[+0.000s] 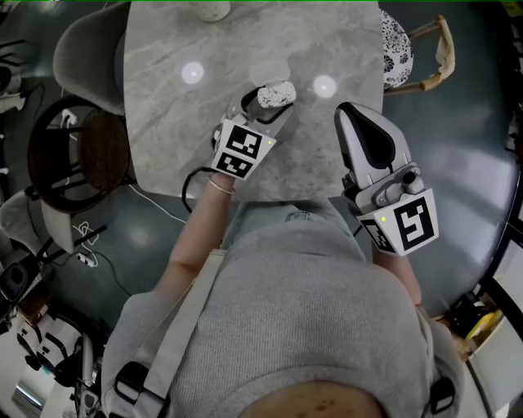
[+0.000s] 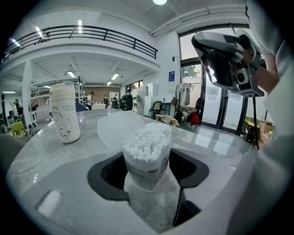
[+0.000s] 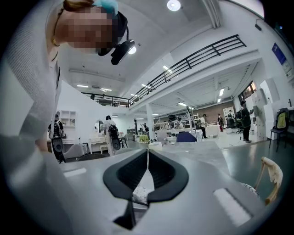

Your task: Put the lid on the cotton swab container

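Note:
On the grey marble table (image 1: pixel 172 122) stands the clear cotton swab container (image 1: pixel 276 94), packed with white swabs. My left gripper (image 1: pixel 265 110) reaches it from the near side, its jaws set wide and closed on the sides. In the left gripper view the container (image 2: pixel 147 156) fills the gap between the black pads (image 2: pixel 106 176). The translucent lid (image 1: pixel 270 72) lies on the table just beyond the container, seen behind it as the lid (image 2: pixel 120 131). My right gripper (image 1: pixel 350 114) hovers at the table's right edge, shut with nothing held; its jaws (image 3: pixel 147 158) meet along one line.
A white patterned tumbler (image 2: pixel 64 112) stands at the table's far side, the tumbler (image 1: pixel 212 8) at the top edge. A grey chair (image 1: pixel 86 49) and a round dark stool (image 1: pixel 69 151) stand left. A chair with a patterned cushion (image 1: pixel 398 45) is at the right.

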Tool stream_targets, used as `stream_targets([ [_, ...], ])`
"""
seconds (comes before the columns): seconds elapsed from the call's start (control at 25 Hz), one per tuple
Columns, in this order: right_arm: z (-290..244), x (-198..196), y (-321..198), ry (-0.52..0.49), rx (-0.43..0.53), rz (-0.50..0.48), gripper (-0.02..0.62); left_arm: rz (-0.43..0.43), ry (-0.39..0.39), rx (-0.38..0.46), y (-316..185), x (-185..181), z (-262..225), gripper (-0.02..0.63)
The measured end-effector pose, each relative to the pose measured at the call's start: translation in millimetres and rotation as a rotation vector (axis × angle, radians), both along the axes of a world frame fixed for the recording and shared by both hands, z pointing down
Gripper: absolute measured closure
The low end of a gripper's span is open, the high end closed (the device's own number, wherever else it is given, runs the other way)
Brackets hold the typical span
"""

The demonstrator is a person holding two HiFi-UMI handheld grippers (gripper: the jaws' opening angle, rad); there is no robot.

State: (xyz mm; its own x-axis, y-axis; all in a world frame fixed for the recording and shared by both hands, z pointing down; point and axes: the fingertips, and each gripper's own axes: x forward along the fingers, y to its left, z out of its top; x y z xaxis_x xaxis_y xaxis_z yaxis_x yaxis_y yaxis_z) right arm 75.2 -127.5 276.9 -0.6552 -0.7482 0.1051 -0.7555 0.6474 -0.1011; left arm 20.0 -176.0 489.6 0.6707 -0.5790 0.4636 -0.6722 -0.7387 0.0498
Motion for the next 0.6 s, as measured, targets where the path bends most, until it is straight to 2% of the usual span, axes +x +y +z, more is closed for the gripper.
stream_targets([
  [0.6, -3.4, -4.6, 4.4, -0.003, 0.025, -0.026, 0.588, 0.04, -0.033, 0.0, 23.0, -6.0, -34.1, 0.328],
])
